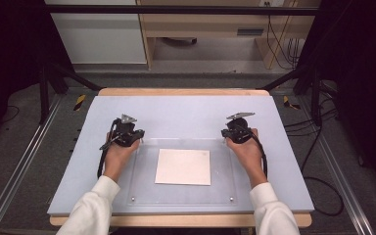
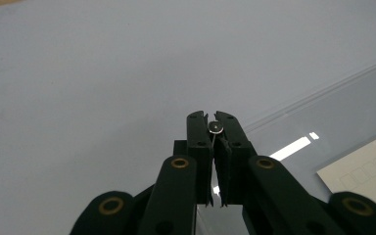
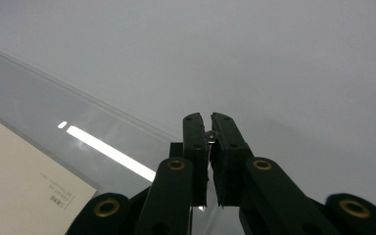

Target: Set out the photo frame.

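Observation:
A clear plastic plate lies on the grey table with a white sheet of paper under its middle. My left gripper sits at the plate's far left corner, my right gripper at its far right corner. In the left gripper view the jaws are closed on a small round metal stud, with the plate's edge and the paper to the right. In the right gripper view the jaws pinch a similar small metal stud, plate and paper to the left.
Two small studs mark the plate's near corners. A wooden edge borders the table at the back. Black frame posts and cables stand off the table's sides.

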Available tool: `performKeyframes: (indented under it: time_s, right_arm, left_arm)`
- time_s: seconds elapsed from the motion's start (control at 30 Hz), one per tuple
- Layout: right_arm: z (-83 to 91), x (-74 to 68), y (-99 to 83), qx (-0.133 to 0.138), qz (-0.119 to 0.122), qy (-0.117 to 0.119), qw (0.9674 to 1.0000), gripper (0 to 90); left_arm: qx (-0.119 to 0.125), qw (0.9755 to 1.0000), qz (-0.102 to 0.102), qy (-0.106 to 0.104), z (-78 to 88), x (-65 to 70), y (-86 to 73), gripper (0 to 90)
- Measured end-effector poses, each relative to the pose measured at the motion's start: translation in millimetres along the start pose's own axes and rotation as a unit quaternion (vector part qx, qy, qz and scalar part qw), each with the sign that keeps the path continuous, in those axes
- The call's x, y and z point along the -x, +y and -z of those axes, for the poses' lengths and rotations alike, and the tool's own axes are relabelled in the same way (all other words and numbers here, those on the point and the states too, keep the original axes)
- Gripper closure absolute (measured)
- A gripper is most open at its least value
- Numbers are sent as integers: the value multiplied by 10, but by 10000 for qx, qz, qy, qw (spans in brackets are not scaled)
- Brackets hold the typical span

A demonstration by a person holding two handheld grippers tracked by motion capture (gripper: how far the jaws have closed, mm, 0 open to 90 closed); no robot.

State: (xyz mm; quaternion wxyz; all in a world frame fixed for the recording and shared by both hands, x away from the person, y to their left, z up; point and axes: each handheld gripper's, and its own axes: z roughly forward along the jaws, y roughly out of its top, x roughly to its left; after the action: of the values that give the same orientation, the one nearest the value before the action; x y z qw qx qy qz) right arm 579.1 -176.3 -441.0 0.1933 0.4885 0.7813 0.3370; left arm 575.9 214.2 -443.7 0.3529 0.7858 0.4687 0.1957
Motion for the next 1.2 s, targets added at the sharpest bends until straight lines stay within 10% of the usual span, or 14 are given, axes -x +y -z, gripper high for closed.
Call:
performKeyframes:
  time_s: [0.6, 0.7, 1.2]
  right_arm:
    - [-9, 71, 54, -191, -98, 296, 9993, 841]
    - [17, 76, 40, -91, -16, 230, 9997, 717]
    - [751, -33, -532, 753, 654, 11, 9950, 399]
  left_arm:
    - [-409, 9988, 38, -267, -29, -88, 116, 851]
    - [-473, 9986, 17, -248, -34, -86, 136, 851]
    - [-606, 9976, 144, -308, -66, -115, 183, 851]
